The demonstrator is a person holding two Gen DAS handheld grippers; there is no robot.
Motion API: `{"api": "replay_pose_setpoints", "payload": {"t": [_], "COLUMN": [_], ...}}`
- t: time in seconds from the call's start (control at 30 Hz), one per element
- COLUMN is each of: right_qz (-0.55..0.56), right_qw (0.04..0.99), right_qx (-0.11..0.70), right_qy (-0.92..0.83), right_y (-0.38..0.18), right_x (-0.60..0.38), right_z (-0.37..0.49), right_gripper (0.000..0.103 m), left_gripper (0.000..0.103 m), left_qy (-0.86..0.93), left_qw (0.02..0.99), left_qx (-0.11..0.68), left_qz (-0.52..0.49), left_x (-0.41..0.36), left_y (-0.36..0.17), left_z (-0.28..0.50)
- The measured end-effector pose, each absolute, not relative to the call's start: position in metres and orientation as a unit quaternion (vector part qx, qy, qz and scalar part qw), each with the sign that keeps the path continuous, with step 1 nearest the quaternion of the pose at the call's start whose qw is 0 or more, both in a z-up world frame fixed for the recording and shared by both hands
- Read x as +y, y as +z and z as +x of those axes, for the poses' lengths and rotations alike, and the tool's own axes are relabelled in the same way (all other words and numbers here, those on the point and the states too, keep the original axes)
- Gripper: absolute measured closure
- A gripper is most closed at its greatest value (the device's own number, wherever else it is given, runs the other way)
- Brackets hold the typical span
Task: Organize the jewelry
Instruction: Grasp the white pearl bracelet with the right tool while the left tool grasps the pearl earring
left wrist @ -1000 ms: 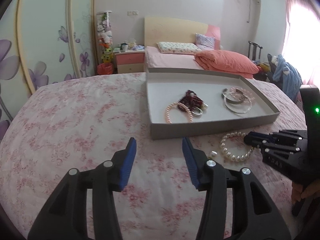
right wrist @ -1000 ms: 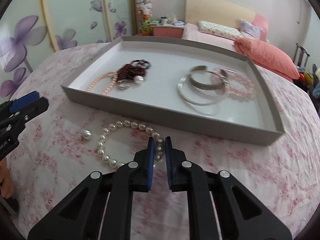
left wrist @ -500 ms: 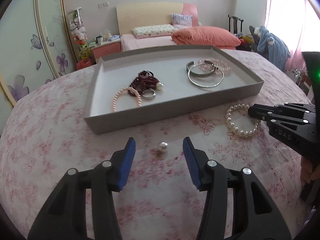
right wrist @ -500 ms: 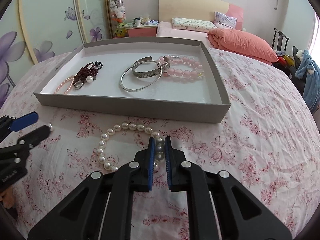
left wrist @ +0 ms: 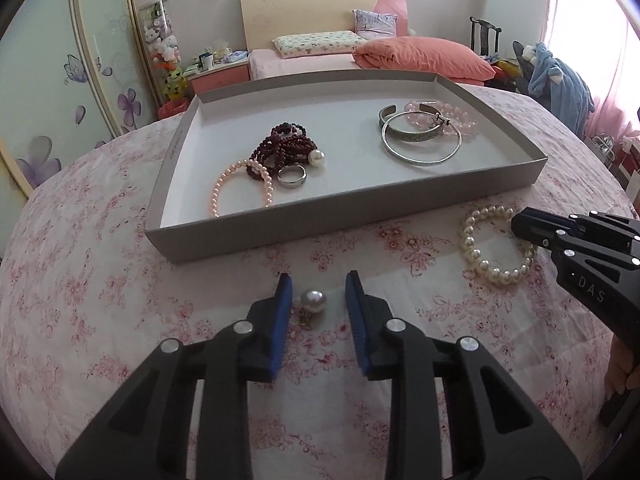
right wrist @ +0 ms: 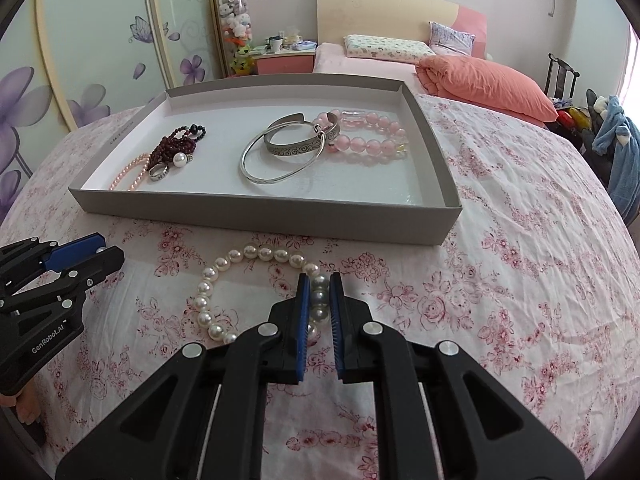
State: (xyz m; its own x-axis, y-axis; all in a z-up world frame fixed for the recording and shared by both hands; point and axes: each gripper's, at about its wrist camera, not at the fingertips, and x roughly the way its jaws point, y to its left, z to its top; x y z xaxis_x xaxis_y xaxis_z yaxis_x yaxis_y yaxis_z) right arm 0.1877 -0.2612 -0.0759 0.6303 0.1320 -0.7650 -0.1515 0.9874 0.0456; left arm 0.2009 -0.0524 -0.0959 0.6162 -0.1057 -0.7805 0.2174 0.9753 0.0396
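Two pieces are lying outside the grey tray (left wrist: 360,220) on the floral-clothed desk (left wrist: 120,280): a loose pearl earring (left wrist: 313,301) and a white pearl bracelet (right wrist: 256,280). The left tongs (left wrist: 316,300) are closing around the earring, pads not yet touching it. The right tongs (right wrist: 319,300) are pinching the bracelet's near beads. The pearl is likely being light, round and slippery, so squeezing across its widest part seems safest. The bracelet is probably going to sag limply from the pinched beads.
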Motion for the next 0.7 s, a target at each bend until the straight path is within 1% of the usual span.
{"api": "replay_pose_setpoints", "payload": {"t": [0.5,0.57,0.7], "right_qz": [-0.006,-0.004,0.017], "right_qw": [0.903,0.903,0.904], "right_qx": [0.423,0.423,0.417], "right_qy": [0.08,0.081,0.089], "right_y": [-0.077,-0.077,-0.075], "right_x": [-0.266,-0.266,-0.272], "right_z": [0.187,0.187,0.181], "right_gripper": [0.091,0.092,0.093], "left_gripper": [0.075,0.089,0.089], "left_qy": [-0.091,-0.084,-0.077], "left_qw": [0.897,0.898,0.899], "left_qx": [0.429,0.429,0.429], "left_qz": [0.061,0.056,0.04], "left_x": [-0.052,-0.05,-0.039], "left_y": [-0.096,-0.096,-0.096], "left_z": [0.201,0.201,0.196]}}
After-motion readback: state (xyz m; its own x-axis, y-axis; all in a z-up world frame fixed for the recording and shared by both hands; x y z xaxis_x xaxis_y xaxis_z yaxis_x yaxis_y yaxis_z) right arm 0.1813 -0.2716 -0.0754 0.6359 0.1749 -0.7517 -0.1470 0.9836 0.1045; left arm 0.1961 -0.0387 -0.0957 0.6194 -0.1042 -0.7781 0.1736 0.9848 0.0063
